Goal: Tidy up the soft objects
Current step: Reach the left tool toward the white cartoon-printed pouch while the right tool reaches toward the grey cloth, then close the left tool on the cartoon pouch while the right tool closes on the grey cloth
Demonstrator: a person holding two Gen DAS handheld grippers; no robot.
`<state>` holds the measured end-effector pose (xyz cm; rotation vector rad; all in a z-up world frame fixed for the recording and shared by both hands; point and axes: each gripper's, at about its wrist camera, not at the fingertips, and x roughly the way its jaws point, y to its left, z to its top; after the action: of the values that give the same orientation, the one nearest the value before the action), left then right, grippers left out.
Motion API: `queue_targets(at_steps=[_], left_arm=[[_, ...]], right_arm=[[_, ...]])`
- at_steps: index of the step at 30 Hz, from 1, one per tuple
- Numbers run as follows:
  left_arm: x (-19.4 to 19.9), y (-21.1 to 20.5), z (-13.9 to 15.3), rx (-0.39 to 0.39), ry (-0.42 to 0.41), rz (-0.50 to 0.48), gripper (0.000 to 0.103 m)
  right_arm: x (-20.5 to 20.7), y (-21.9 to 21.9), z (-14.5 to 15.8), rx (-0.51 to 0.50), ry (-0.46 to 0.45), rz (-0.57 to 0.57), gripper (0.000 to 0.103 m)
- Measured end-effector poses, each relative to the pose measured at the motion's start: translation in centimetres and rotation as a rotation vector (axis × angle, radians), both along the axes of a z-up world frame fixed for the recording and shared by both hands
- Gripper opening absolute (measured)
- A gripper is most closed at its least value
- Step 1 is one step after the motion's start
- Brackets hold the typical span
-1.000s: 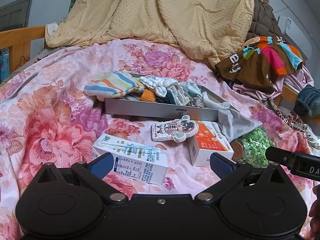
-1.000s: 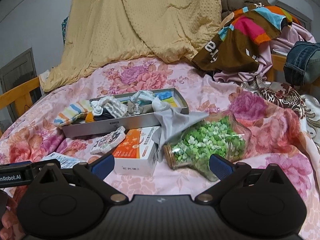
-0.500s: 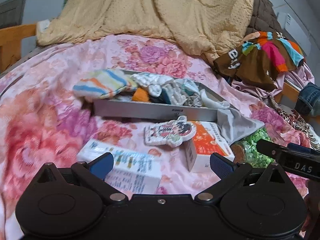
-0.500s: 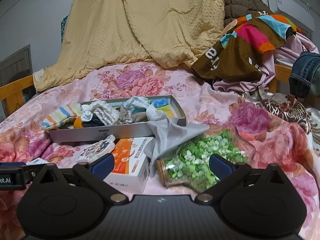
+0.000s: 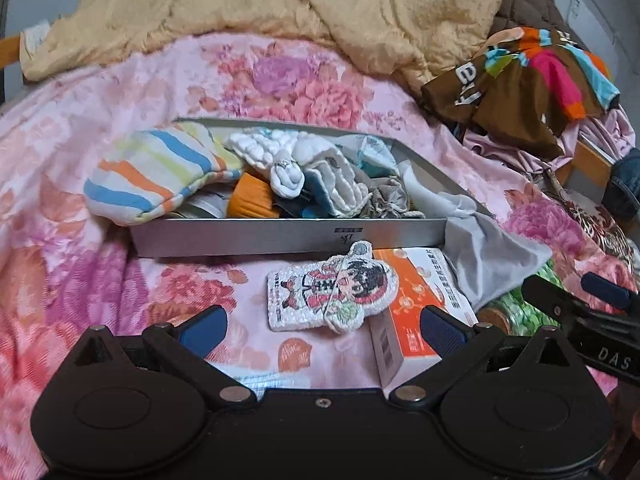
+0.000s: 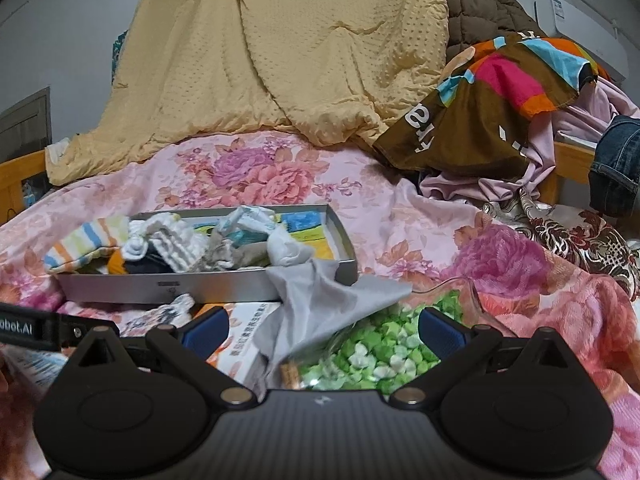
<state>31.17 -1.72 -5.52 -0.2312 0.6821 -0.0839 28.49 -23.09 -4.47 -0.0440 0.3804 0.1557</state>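
Observation:
A grey tray (image 5: 256,236) on the floral bedspread holds several soft items: a striped sock (image 5: 152,172) hanging over its left end, white knit socks (image 5: 280,152) and a grey cloth (image 5: 492,252) spilling over its right end. A flat plush cartoon figure (image 5: 332,292) lies in front of the tray, partly on an orange box (image 5: 420,308). My left gripper (image 5: 320,326) is open and empty, just short of the plush figure. My right gripper (image 6: 320,326) is open and empty over the grey cloth (image 6: 320,300) and a jar of green paper stars (image 6: 372,352). The tray (image 6: 200,284) lies beyond it.
A yellow blanket (image 6: 280,60) is heaped at the back. A brown multicoloured garment (image 6: 500,100) and pink clothes lie at the right. A wooden bed rail (image 6: 16,176) runs along the left. The right gripper's finger (image 5: 580,320) shows at the left view's right edge.
Both grippers have moved forward and lower towards the tray. The milk carton has slipped out of the left view under the gripper. The plush figure now sits between the left fingers.

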Motion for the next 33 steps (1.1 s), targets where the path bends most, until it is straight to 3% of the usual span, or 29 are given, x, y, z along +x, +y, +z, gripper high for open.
queue_targets(at_steps=[8,23,33], left_arm=[[3.9,0.1,-0.8,-0.006,0.068,-0.011,0.102],[9.3,-0.1,-3.2,-0.100,0.224,-0.082,0.102],[10.1,-0.6,-3.9,-0.115,0.219,-0.097,0.102]], right_arm=[[2.2,-0.4,-0.3,-0.005,-0.005,-0.012,0.103],[4.6,1.1,-1.5,-0.151,-0.012,0.006,0.103],[5.4,1.9,-2.1,-0.228,-0.012,-0.004,0.096]])
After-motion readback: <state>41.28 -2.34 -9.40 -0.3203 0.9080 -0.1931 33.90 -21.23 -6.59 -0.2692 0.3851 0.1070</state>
